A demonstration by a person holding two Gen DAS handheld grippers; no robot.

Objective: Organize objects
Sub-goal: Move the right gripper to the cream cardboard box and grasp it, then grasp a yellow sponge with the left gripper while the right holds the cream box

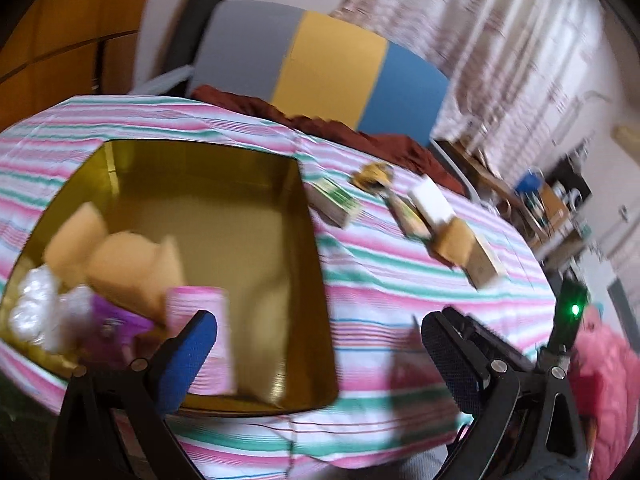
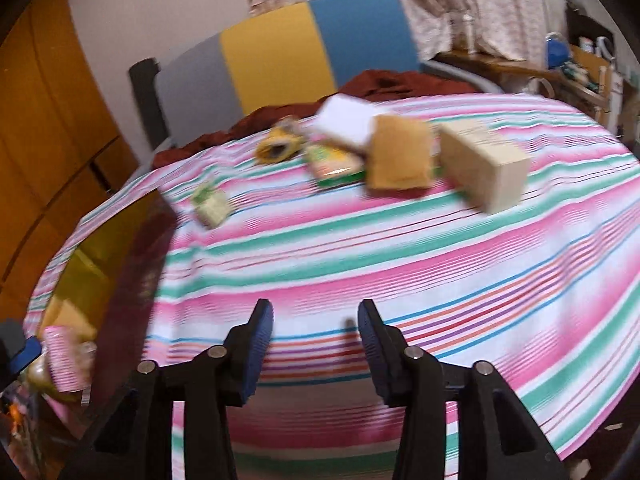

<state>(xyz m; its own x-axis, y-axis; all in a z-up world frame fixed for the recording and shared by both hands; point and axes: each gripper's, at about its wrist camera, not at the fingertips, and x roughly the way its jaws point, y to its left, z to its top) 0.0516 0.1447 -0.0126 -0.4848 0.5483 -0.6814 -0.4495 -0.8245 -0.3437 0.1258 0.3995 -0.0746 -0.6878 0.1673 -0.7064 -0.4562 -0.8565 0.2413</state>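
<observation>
Right gripper [image 2: 316, 344]: jaws spread, nothing between them
Left gripper [image 1: 320, 344]: jaws wide apart, empty, over the gold tin [image 1: 312, 216]
Loose items: tan box [image 2: 484, 164] ahead and right of the right jaws, far across the striped cloth [image 2: 400, 248]
Nearer hand: right, by judgement

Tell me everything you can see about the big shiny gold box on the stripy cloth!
The gold box is a large, open container with no lid on it and rounded corners. Its inside looks like shiny gold metal, and one outer side looks dark red. It sits flat on the striped cloth. One end is packed with things: tan sponge-like blocks, a pink striped roll, something purple and white plastic-looking bundles. The other end is bare. Everything is blurry.
</observation>
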